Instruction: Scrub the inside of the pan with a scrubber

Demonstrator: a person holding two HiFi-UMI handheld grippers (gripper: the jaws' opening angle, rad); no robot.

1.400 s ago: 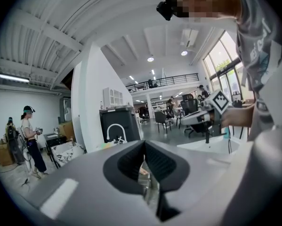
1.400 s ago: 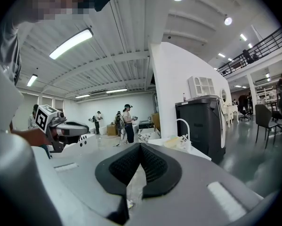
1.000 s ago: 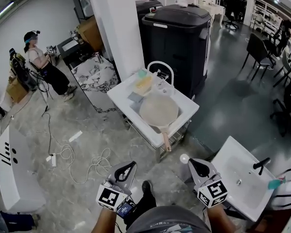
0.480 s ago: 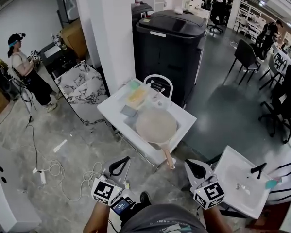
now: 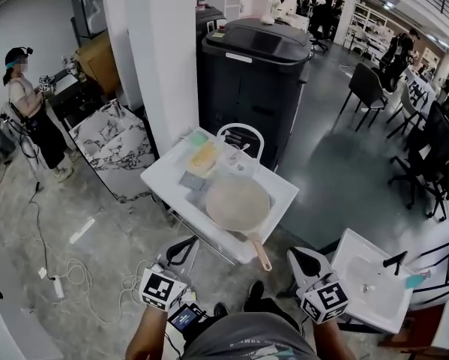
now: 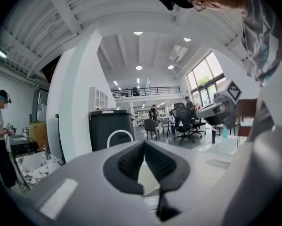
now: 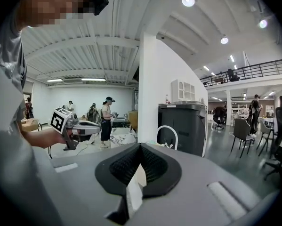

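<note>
A round beige pan (image 5: pixel 237 203) with a wooden handle (image 5: pixel 262 259) lies on a white sink table (image 5: pixel 164 175) in the head view. Behind the pan lie a yellow scrubber pad (image 5: pixel 204 154) and a green one (image 5: pixel 198 137). My left gripper (image 5: pixel 181 252) (image 6: pixel 144 142) is held low, short of the table's near edge, shut and empty. My right gripper (image 5: pixel 306 261) (image 7: pixel 140 146) sits to the right of the pan handle, also shut with nothing in it. Both point about level toward the table, and neither touches anything.
A tall black bin (image 5: pixel 254 58) and a white pillar (image 5: pixel 164 51) stand behind the table. A second white sink (image 5: pixel 366 276) lies at my right, a marble sink (image 5: pixel 112 148) at the left. Cables (image 5: pixel 67 276) trail on the floor. A person (image 5: pixel 29 103) stands far left, chairs (image 5: pixel 366 88) far right.
The table and pan have come closer and lower in the head view as I walked up. Both grippers moved forward with me and stayed shut.
</note>
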